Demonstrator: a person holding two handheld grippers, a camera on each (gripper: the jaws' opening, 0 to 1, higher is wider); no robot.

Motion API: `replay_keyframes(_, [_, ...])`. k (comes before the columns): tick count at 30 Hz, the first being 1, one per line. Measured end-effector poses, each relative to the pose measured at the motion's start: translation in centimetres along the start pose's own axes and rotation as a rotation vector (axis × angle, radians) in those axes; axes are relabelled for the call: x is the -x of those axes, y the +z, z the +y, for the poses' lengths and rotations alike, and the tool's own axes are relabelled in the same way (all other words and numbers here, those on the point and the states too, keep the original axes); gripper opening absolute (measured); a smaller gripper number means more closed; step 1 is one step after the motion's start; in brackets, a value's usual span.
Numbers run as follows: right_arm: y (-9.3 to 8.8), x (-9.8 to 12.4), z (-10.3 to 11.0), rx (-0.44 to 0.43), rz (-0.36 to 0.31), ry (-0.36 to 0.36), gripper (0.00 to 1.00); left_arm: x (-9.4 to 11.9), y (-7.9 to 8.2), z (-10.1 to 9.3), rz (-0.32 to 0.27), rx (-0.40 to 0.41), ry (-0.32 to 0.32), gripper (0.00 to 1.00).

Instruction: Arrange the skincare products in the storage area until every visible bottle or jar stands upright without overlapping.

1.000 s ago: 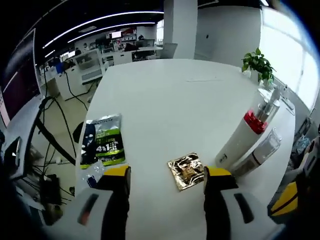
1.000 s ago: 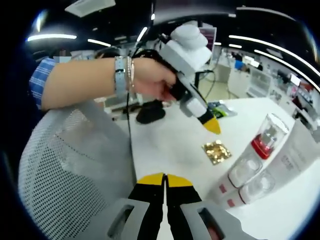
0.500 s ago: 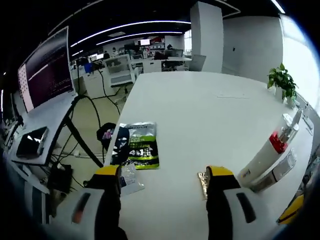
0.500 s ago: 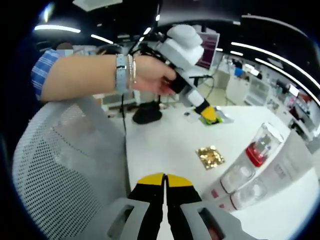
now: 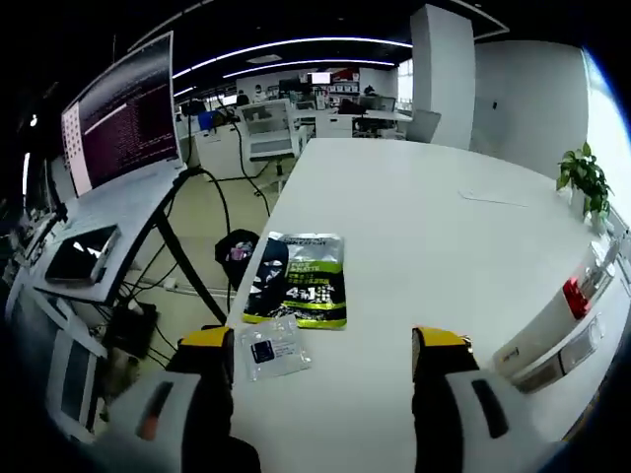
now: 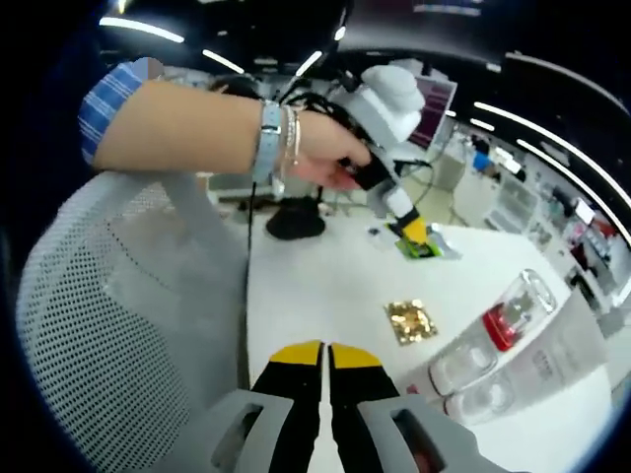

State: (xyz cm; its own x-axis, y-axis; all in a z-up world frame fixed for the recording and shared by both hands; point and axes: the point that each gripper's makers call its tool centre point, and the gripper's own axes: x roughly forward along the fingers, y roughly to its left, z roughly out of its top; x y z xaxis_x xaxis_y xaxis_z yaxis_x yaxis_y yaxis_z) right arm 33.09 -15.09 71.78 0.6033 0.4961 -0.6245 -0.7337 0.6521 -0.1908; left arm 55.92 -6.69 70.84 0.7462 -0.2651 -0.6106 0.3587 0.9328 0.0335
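The arranging is looking barely begun. At the right edge of the left gripper view, two skincare bottles [image 5: 562, 330] are lying tipped over side by side on the white counter [image 5: 424, 227], one showing a red band; in the lower right of the right gripper view they are resting against each other, clear caps facing the camera. Their contents cannot be made out. Both are needing to be stood up apart.

The left claw [image 5: 330, 350] is hovering with jaws wide apart and empty over a small clear sachet [image 5: 273, 348], below a green sheet-mask packet [image 5: 299, 279]. The right claw [image 6: 325, 357] is sitting pressed together, gripping nothing, with a gold foil sachet [image 6: 411, 319] beyond it.
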Motion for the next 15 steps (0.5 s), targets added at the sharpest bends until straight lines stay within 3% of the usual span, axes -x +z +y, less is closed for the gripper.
replay_keyframes(7, [0.9,0.5,-0.3,-0.002,-0.033,0.0,0.0,-1.4,-1.6,1.7,0.064,0.052,0.034,0.74])
replay_keyframes(11, [1.1,0.5,-0.3,-0.014,-0.043,0.001,0.0,-2.1,-2.4,3.1,0.101,0.135,0.044,0.72])
replay_keyframes(15, [1.1,0.6,-0.3,0.008,-0.04,-0.006,0.0,-2.7,-3.0,4.0,0.118,0.13,0.063,0.72])
